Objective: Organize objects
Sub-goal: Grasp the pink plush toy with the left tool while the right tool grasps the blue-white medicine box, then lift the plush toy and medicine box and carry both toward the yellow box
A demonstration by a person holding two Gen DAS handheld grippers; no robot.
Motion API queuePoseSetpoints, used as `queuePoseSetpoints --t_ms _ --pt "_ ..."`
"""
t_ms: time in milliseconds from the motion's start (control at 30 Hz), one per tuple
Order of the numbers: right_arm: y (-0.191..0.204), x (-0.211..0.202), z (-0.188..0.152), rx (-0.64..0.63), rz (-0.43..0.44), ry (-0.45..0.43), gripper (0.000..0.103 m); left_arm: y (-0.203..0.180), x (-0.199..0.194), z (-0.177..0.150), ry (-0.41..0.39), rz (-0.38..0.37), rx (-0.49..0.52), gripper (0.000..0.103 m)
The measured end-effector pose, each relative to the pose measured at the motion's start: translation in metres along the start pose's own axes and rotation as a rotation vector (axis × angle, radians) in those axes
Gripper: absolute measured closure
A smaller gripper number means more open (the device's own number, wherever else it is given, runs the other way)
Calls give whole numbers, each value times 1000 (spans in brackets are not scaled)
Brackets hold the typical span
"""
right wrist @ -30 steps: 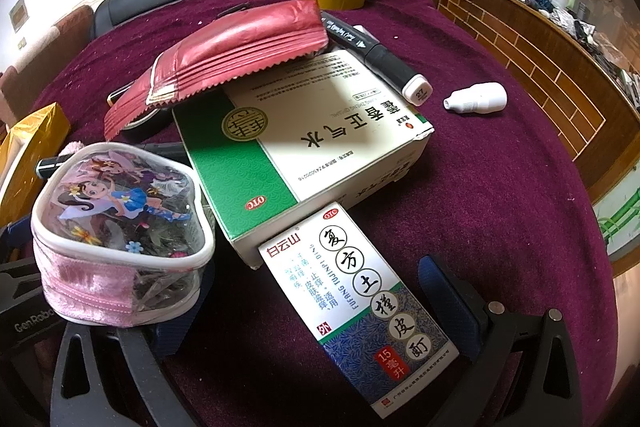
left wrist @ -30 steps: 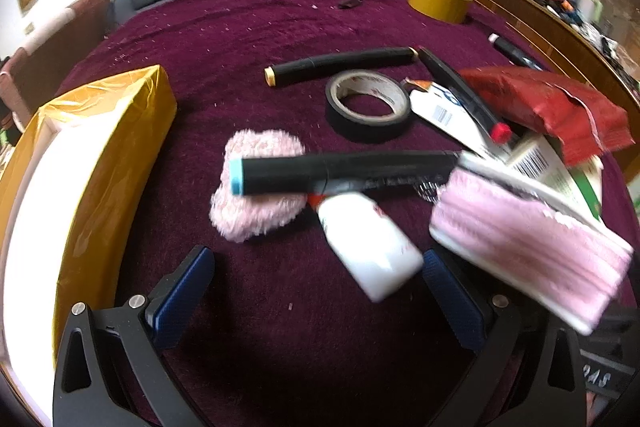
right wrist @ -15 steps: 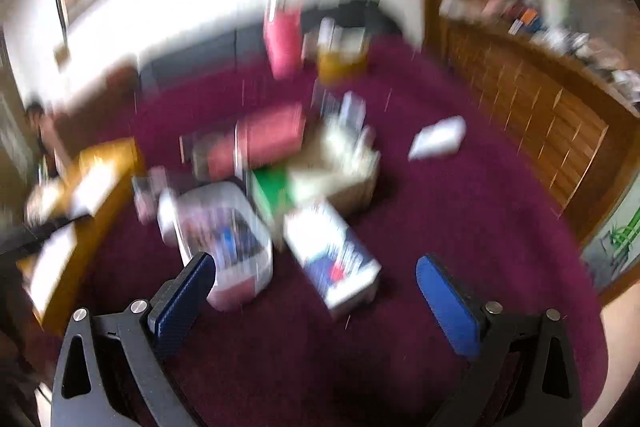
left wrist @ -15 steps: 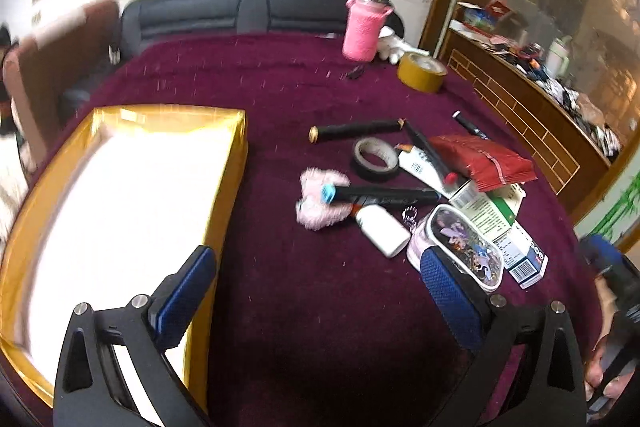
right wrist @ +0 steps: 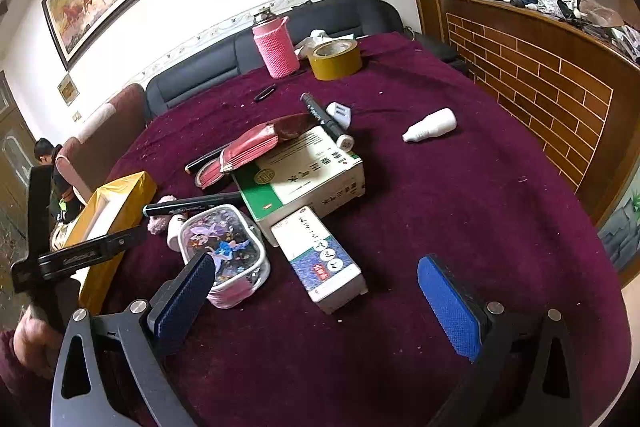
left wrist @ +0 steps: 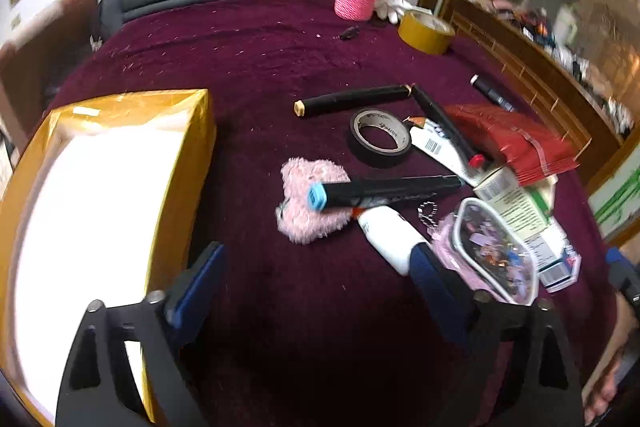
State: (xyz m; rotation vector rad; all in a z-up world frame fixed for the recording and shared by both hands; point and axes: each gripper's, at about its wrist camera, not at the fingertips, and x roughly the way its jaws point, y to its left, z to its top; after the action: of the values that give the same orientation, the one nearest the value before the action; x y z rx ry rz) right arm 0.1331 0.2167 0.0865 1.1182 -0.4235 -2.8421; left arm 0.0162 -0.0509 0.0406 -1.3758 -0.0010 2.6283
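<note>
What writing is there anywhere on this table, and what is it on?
Nothing is sharp enough to quote.
Green-and-white box: large Chinese characters, upside down, too blurred.
Small blue-and-white box: Chinese characters, too blurred.
Black marker: white lettering, too small.
Black tape roll: print inside the ring, too small.
White packet: a barcode, digits unreadable.

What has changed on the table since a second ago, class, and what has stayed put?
Both grippers have pulled back and up from the clutter. The left gripper has just been closing a little, with nothing between its pads; the right gripper is open and empty. The cartoon pouch, blue-capped marker and gold box stayed put.
</note>
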Motion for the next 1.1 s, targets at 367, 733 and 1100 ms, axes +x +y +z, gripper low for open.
queuePoseSetpoints --t_ms 367,733,1100 --pt "-25 7 -5 89 7 20 0 0 41 25 54 95 56 31" --pt "-28 14 -4 85 -7 32 0 -6 50 30 32 59 24 71" --pt "12 36 9 -179 -41 106 0 16 -21 -5 -48 -114 -84 71"
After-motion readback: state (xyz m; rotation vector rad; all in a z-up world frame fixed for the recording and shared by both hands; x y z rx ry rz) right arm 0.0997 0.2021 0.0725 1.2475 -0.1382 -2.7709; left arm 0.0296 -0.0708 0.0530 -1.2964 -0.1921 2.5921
